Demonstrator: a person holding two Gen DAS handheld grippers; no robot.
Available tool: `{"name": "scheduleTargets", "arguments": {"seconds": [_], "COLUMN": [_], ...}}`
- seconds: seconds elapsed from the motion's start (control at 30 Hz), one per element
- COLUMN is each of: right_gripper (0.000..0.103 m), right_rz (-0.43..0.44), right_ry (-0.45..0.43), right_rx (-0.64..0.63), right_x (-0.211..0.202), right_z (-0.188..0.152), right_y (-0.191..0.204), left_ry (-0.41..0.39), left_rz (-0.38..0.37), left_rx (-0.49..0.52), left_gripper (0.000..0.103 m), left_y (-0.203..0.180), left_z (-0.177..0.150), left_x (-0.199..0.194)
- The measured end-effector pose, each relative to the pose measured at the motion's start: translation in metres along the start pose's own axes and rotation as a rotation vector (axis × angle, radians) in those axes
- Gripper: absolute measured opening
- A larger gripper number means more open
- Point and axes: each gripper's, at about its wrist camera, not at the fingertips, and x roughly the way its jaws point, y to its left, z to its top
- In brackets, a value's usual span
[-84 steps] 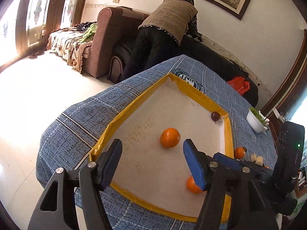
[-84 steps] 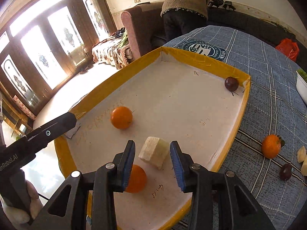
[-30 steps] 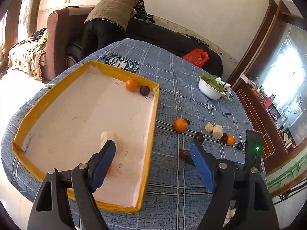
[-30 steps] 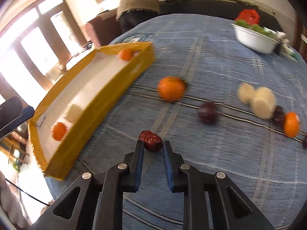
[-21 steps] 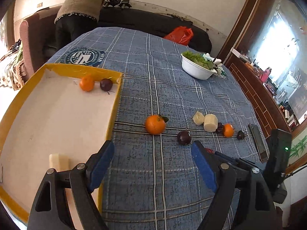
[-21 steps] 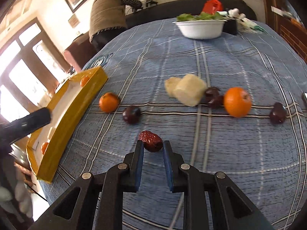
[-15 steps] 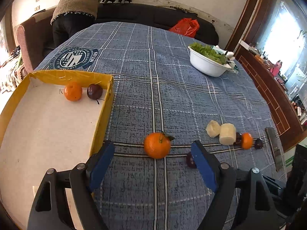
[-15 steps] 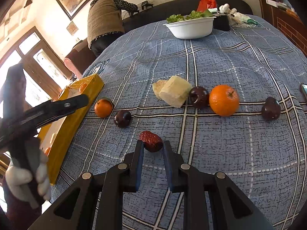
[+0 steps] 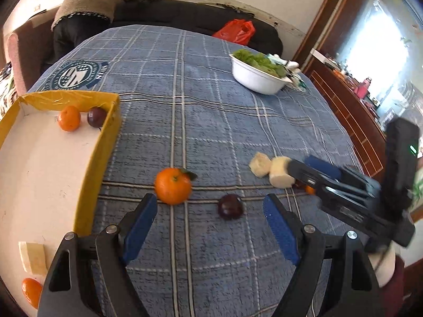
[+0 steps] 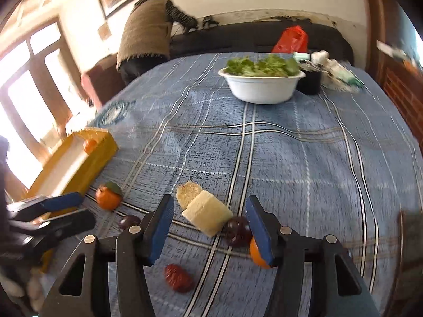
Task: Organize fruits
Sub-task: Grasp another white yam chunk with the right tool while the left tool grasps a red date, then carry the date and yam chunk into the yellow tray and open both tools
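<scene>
Both tools hang over a blue plaid tablecloth (image 9: 211, 100) with their jaws spread wide and nothing held. The left gripper (image 9: 211, 222) sits above an orange (image 9: 173, 189) and a dark plum (image 9: 230, 206), just right of a yellow-edged tray (image 9: 103, 148) that holds two more oranges, a plum and a pale chunk. The right gripper (image 10: 208, 227) frames a pale fruit piece (image 10: 205, 215) touching another plum (image 10: 238, 231), with a red date (image 10: 178, 277) lying on the cloth between its arms. A white bowl (image 10: 261, 88) of greens stands well beyond.
</scene>
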Motion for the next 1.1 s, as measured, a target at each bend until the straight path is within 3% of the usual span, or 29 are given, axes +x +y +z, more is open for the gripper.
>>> {"name": "scheduleTargets", "arguments": {"seconds": [0.07, 0.17, 0.2, 0.4, 0.63, 0.7, 0.73, 0.77, 0.97, 1.1], "right_gripper": [0.061, 0.048, 0.048, 0.048, 0.048, 0.048, 0.048, 0.048, 0.048, 0.048], "right_rz": [-0.019, -0.052, -0.057, 0.036, 0.069, 0.079, 0.08, 0.079, 0.069, 0.072], "right_ry": [0.03, 0.052, 0.047, -0.045, -0.102, -0.101, -0.101, -0.102, -0.105, -0.1], "right_rx": [-0.081, -0.135, -0.134, 0.071, 0.188, 0.205, 0.209, 0.211, 0.221, 0.204], "right_x": [0.012, 0.021, 0.021, -0.008, -0.035, -0.038, -0.038, -0.04, -0.047, -0.053], "right_z": [0.001, 0.001, 0.0, -0.008, -0.018, -0.021, -0.021, -0.022, -0.026, -0.026], "right_y": [0.011, 0.017, 0.016, -0.01, -0.031, -0.034, -0.036, -0.038, -0.038, -0.028], "left_ry": [0.003, 0.001, 0.0, 0.02, 0.063, 0.076, 0.091, 0.073, 0.046, -0.017], "left_rz": [-0.005, -0.003, -0.006, -0.036, -0.044, -0.038, -0.03, 0.003, 0.01, 0.001], "left_rx": [0.029, 0.072, 0.091, 0.235, 0.403, 0.415, 0.419, 0.43, 0.387, 0.296], "left_gripper": [0.082, 0.082, 0.082, 0.082, 0.08, 0.06, 0.035, 0.03, 0.029, 0.03], "left_y": [-0.006, -0.015, -0.019, -0.053, -0.096, -0.101, -0.102, -0.104, -0.098, -0.078], "left_z": [-0.005, -0.012, -0.013, -0.026, -0.037, -0.038, -0.039, -0.04, -0.042, -0.038], "left_x": [-0.001, -0.003, -0.003, 0.009, 0.042, 0.052, 0.057, 0.058, 0.048, 0.016]}}
